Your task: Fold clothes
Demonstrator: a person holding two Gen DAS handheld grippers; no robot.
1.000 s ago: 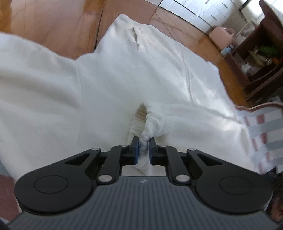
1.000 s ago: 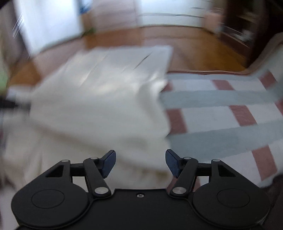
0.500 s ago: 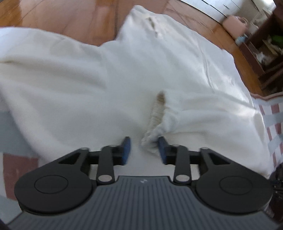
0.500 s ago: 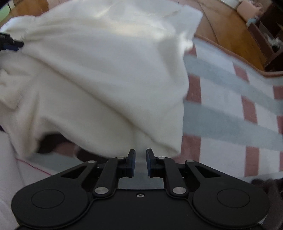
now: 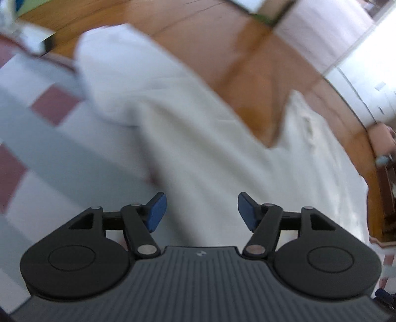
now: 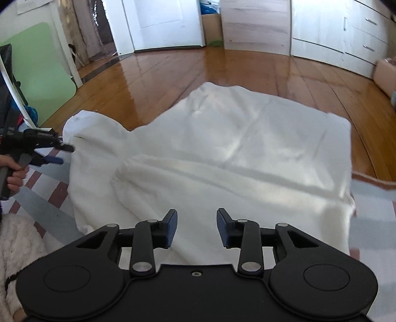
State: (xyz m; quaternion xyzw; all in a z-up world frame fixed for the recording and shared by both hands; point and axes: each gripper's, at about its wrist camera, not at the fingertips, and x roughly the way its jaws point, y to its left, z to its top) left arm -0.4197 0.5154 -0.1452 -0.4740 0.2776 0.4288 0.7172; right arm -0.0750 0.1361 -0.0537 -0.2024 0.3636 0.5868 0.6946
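Through my left wrist camera everything past my left tongs [image 5: 201, 210] is smeared with blur. These tongs are spread wide with nothing between the blue pads [image 5: 156, 213]. Below them lies the white garment [image 5: 198, 138], soft and fleecy, spread across the striped rug [image 5: 32, 138] of grey, white and dull red blocks, its far part running out onto the wood floor [image 5: 235, 57]. One rounded end of it bulges up at the upper left, over the rug's edge; another piece reaches out at the right, with a notch of floor between the two. I see no container here that I can make out. Through my right wrist camera the picture is sharp. My right tongs [image 6: 196, 229] are also released, the pads [image 6: 170, 228] apart and hovering over the garment's near edge. The garment [image 6: 247, 153] lies mostly flat, a broad body reaching away over the floor [image 6: 198, 69], with a thick folded band lying across its near part and a rounded, hood-like lump at the far left. Its right edge sits on the rug [image 6: 371, 218]. At the far left my left hand [image 6: 13, 173] holds the other tongs [image 6: 53, 153], their tips just beside the garment's left edge. White cabinets [image 6: 334, 37] and a door [image 6: 160, 22] stand along the far wall.
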